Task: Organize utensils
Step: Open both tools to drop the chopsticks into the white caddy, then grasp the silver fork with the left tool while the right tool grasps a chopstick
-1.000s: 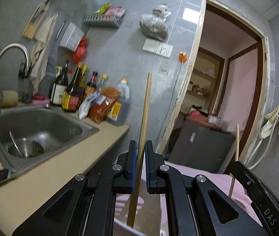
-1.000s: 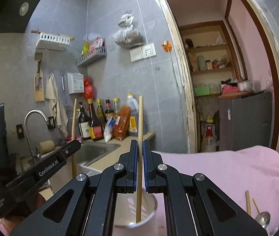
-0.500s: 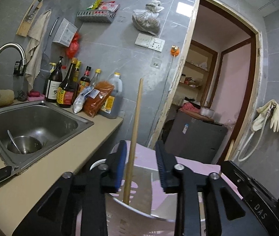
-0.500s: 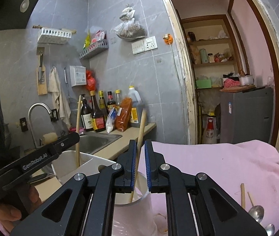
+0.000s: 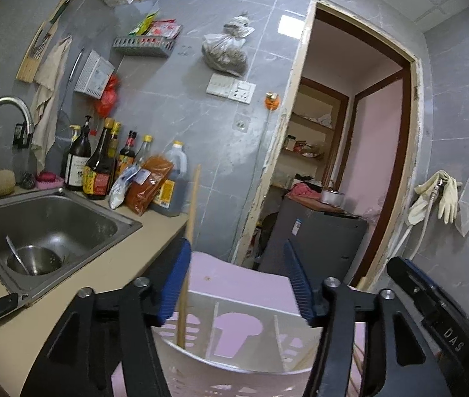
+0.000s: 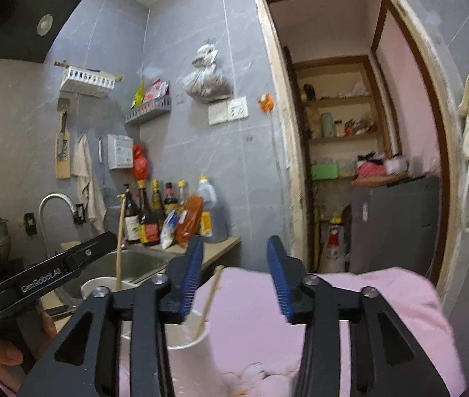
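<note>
both grippers were clamped on one chopstick each a second ago; now both sets of jaws are opening and neither stick is gripped. reading: both chopsticks released into the white utensil holder [image 5: 234, 357], so this placement looks done.

left gripper [image 5: 237, 284]: fingers well apart. left chopstick [image 5: 190, 231] stands in the holder's left compartment, tilted, just beside the left blue pad [image 5: 175, 284]; contact cannot be told. clear of the right pad.

right gripper [image 6: 237, 278]: fingers apart. right chopstick [image 6: 210, 297] leans in the holder's round white compartment [image 6: 198, 340], between the fingers, near the left pad, apart from the right.

holder sits on the pink cloth [image 6: 360, 314], beside the counter edge by the sink [image 5: 52, 225].
</note>
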